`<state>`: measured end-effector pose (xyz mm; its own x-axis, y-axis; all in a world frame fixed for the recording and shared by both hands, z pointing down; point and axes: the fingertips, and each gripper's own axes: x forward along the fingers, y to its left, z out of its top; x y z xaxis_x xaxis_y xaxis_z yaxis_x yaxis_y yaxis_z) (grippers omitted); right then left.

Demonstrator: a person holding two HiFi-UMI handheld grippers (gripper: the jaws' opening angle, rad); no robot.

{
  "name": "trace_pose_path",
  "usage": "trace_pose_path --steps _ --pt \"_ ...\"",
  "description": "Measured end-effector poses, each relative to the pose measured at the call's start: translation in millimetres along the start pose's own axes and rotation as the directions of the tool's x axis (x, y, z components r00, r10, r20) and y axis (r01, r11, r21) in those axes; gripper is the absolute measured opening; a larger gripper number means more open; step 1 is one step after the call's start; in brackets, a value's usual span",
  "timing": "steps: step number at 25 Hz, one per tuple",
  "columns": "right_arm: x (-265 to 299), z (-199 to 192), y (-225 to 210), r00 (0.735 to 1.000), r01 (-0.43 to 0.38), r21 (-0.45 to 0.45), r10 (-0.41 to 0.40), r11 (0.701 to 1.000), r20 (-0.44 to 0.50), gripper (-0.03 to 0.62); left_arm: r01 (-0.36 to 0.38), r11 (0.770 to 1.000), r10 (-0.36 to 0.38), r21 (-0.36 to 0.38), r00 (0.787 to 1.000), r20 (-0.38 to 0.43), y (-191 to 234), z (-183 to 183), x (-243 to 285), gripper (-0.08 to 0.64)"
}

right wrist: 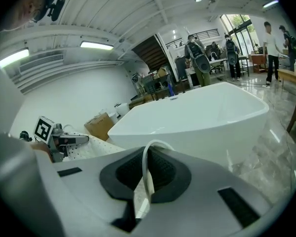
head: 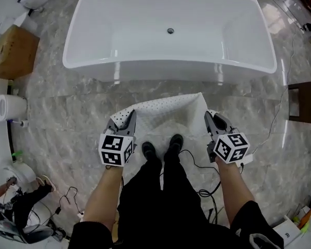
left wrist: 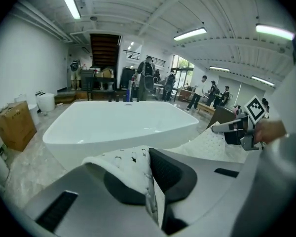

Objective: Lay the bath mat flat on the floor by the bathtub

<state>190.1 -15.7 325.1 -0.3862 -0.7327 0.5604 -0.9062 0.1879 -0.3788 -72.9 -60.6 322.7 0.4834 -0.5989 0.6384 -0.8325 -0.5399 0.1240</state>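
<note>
A white perforated bath mat [head: 166,113] hangs stretched between my two grippers, above the marble floor in front of the white bathtub [head: 168,32]. My left gripper [head: 125,119] is shut on the mat's left corner [left wrist: 130,168], which curls over the pads. My right gripper [head: 213,119] is shut on the mat's right edge [right wrist: 147,174], a thin fold standing between its dark pads. The mat sags in the middle, above the person's shoes. The bathtub [left wrist: 118,125] fills the left gripper view, and the bathtub [right wrist: 197,117] is close ahead in the right gripper view.
A cardboard box [head: 13,51] and a white toilet [head: 5,108] stand at the left. Black cables [head: 202,180] trail on the floor by the person's feet. A dark wooden piece [head: 303,102] stands at the right. People stand far behind the tub [left wrist: 148,78].
</note>
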Motion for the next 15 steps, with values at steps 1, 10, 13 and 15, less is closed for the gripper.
trace_pose_path --steps 1,10,13,15 --pt "7.0 -2.6 -8.0 1.000 0.006 0.001 -0.006 1.000 -0.005 0.020 0.000 1.000 0.000 -0.002 1.000 -0.005 0.9 -2.5 8.2 0.021" --pt "52.9 -50.2 -30.1 0.998 0.038 0.006 -0.038 0.999 -0.056 0.020 0.005 1.000 -0.006 -0.022 1.000 -0.015 24.7 -51.9 49.9 0.021" --pt "83.2 -69.2 -31.1 0.999 0.039 0.002 -0.039 0.999 -0.021 0.020 0.013 1.000 -0.013 -0.012 1.000 0.000 50.1 -85.4 64.8 0.021" --pt "113.3 -86.5 -46.7 0.998 0.056 0.017 -0.056 0.998 -0.015 0.020 0.000 1.000 0.000 -0.030 1.000 -0.007 71.6 -114.9 88.3 0.021"
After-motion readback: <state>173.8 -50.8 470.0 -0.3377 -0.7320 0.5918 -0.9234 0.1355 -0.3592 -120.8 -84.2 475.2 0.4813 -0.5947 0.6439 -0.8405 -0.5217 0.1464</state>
